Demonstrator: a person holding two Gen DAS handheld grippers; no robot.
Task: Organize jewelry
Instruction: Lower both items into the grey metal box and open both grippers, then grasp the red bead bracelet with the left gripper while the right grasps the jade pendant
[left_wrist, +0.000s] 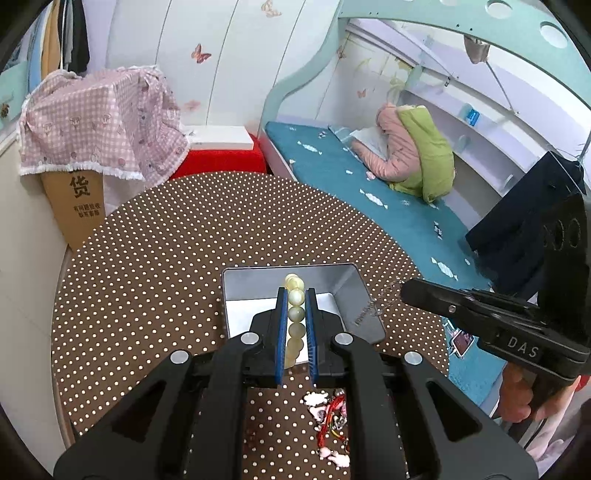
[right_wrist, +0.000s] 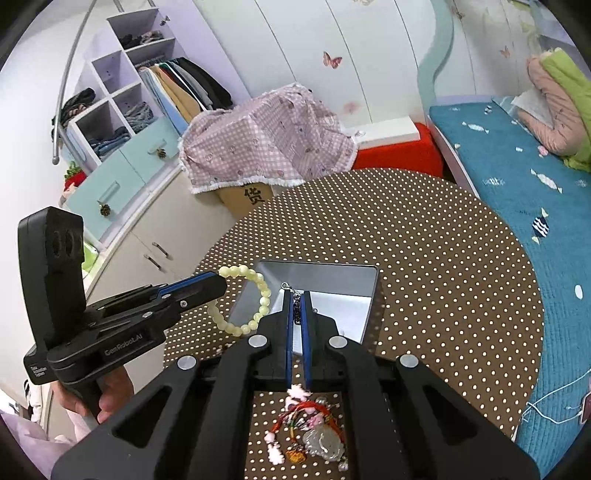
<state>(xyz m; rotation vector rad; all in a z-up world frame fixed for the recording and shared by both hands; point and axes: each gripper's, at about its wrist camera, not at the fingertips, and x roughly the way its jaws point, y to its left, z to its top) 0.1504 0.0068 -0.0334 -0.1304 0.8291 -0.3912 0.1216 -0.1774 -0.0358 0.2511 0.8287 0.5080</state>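
My left gripper (left_wrist: 296, 295) is shut on a pale yellow bead bracelet (left_wrist: 295, 314) and holds it over the open silver tin box (left_wrist: 347, 284). The bracelet (right_wrist: 258, 295) hangs as a ring from the left gripper (right_wrist: 218, 282) at the box's left edge in the right wrist view. My right gripper (right_wrist: 296, 295) is shut on a thin silver chain (right_wrist: 295, 310) above the box (right_wrist: 332, 280); the chain (left_wrist: 384, 295) dangles from it (left_wrist: 404, 293) at the box's right side. A pile of red-corded charms and pink beads (right_wrist: 306, 432) lies on the table below both grippers, also in the left wrist view (left_wrist: 330, 421).
The round table (left_wrist: 166, 258) has a brown polka-dot cloth. A cardboard box under pink checked fabric (left_wrist: 96, 122) and a red stool (left_wrist: 218, 158) stand behind it. A bed with a teal cover (left_wrist: 406, 206) runs along the right. White cabinets (right_wrist: 155, 236) stand at left.
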